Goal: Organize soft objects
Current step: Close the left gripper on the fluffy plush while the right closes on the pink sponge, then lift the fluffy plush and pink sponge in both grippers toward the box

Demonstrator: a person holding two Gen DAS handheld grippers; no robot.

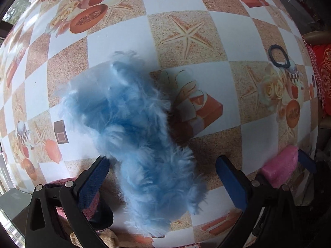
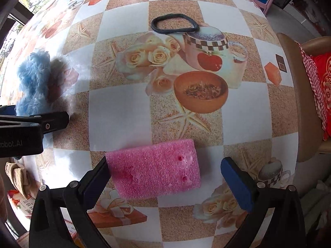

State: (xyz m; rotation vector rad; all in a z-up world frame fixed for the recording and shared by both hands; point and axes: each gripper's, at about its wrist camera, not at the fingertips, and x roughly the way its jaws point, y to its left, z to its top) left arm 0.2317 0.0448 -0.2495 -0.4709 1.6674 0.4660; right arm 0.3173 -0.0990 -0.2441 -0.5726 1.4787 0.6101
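A fluffy blue plush piece lies on the patterned tablecloth, reaching back between the fingers of my left gripper, which is open and not squeezing it. The same plush shows at the left edge of the right wrist view. A pink foam block rests flat between the fingers of my right gripper, which is open; the left pad touches the block's left end, the right pad stands apart. The block also appears at the right of the left wrist view. A dark hair tie lies farther back.
The table edge curves down the right, with a chair and red cushion beyond. A beige cloth and maroon fabric sit near the front-left edge. The hair tie lies far right in the left view.
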